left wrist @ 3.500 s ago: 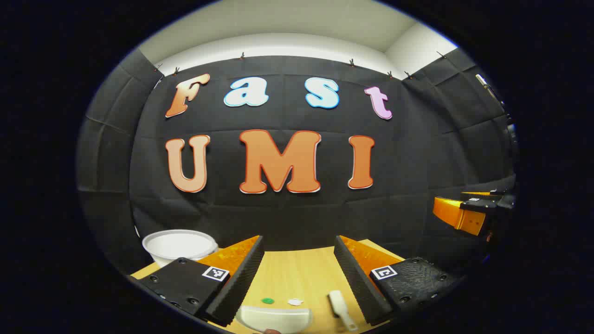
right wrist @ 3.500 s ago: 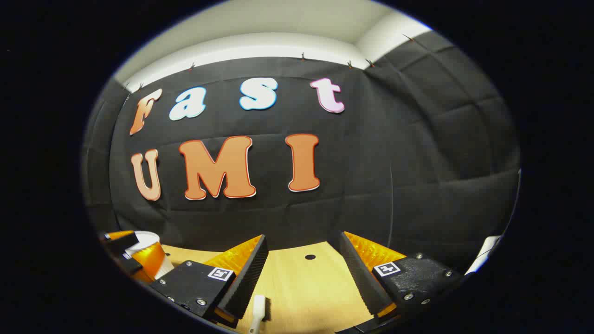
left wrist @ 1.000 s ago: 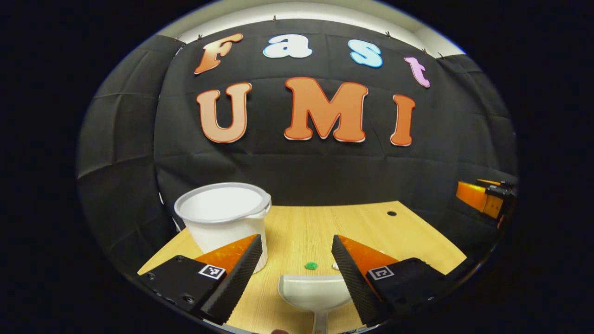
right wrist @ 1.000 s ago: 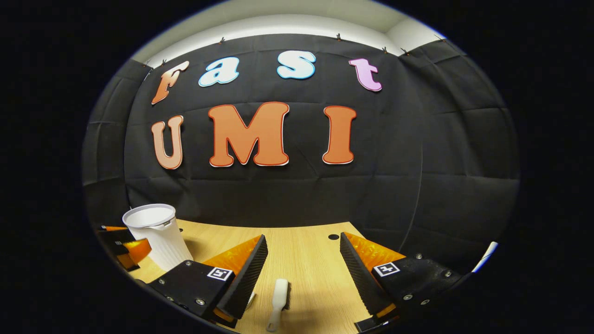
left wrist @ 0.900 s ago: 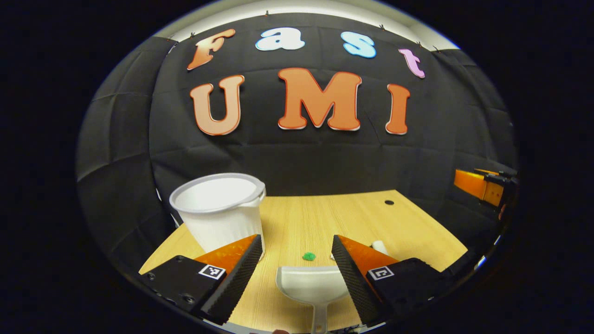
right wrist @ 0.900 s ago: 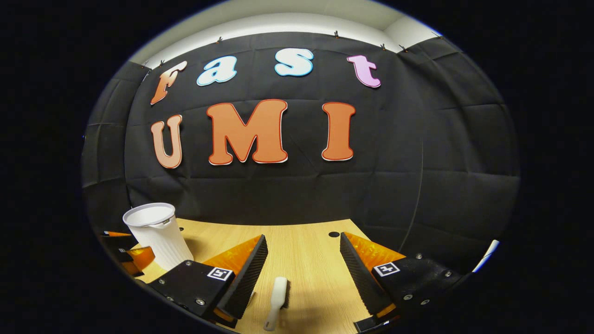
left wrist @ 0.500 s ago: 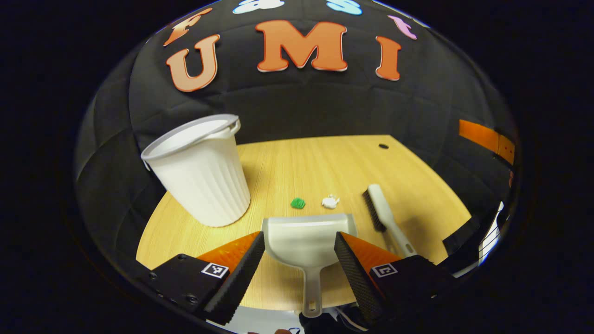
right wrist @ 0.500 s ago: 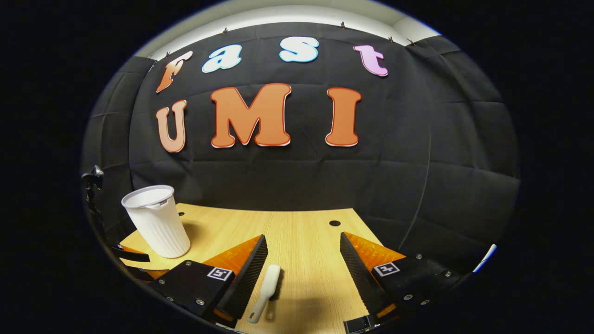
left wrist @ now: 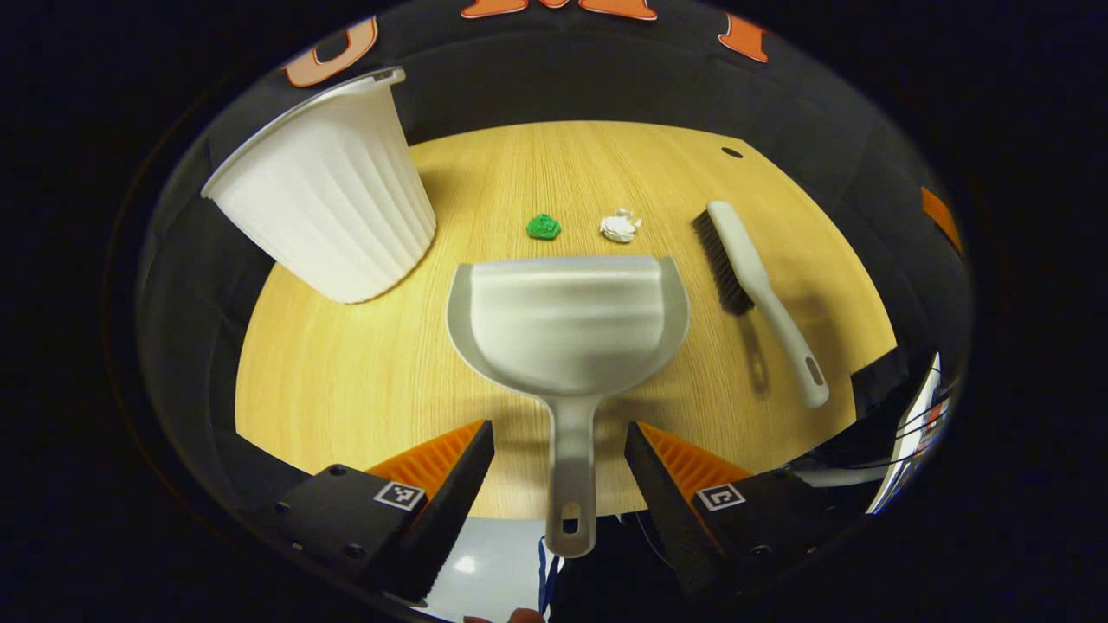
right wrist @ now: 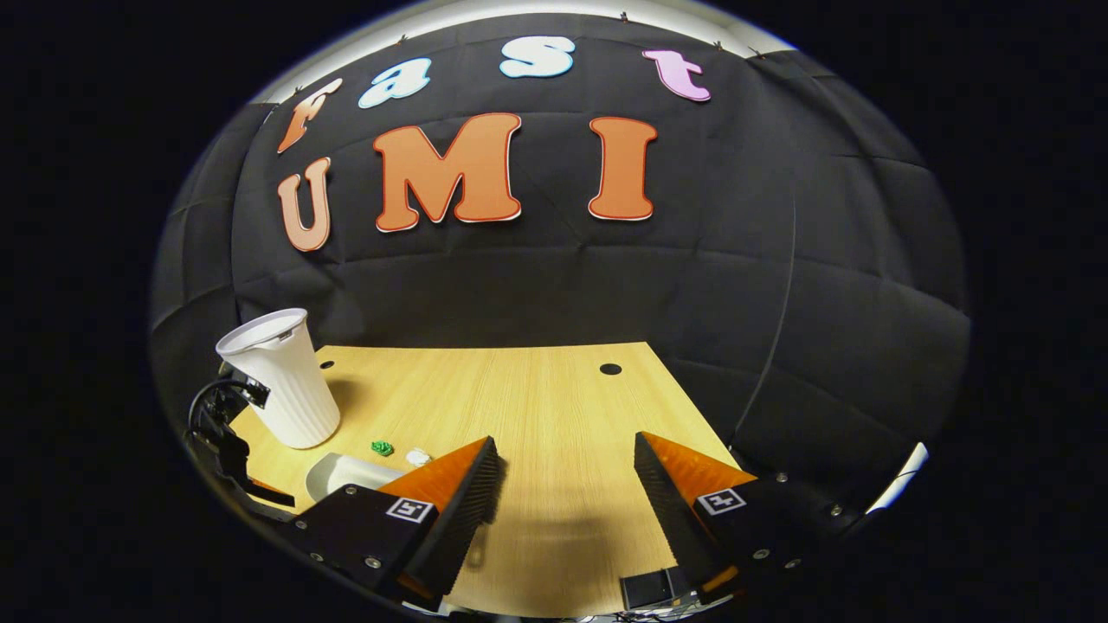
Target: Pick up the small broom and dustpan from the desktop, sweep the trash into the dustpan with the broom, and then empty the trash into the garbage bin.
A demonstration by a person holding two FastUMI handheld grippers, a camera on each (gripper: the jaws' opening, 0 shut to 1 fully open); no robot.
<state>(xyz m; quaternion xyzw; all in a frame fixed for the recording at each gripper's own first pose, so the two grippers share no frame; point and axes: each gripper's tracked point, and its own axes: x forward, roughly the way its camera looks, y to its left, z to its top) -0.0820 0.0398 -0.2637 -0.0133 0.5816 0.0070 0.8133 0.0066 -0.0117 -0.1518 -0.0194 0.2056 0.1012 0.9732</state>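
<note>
Two grippers we see spread open, left gripper (left wrist: 558, 472) straddling dustpan (left wrist: 569, 320) handle without touching, right gripper (right wrist: 567, 489) empty above desktop (right wrist: 537, 407), broom (left wrist: 755, 281) beside dustpan.

The tabletop (left wrist: 363, 381) is pale wood-grain with a matt finish. The dustpan (left wrist: 567, 316) looks like smooth, slightly glossy grey-white plastic. The garbage bin (left wrist: 325, 199) is ribbed white plastic. The broom (left wrist: 762, 285) has a smooth white handle and dark bristles. The green scrap (left wrist: 544, 227) and white scrap (left wrist: 620, 227) seem to be crumpled paper.
</note>
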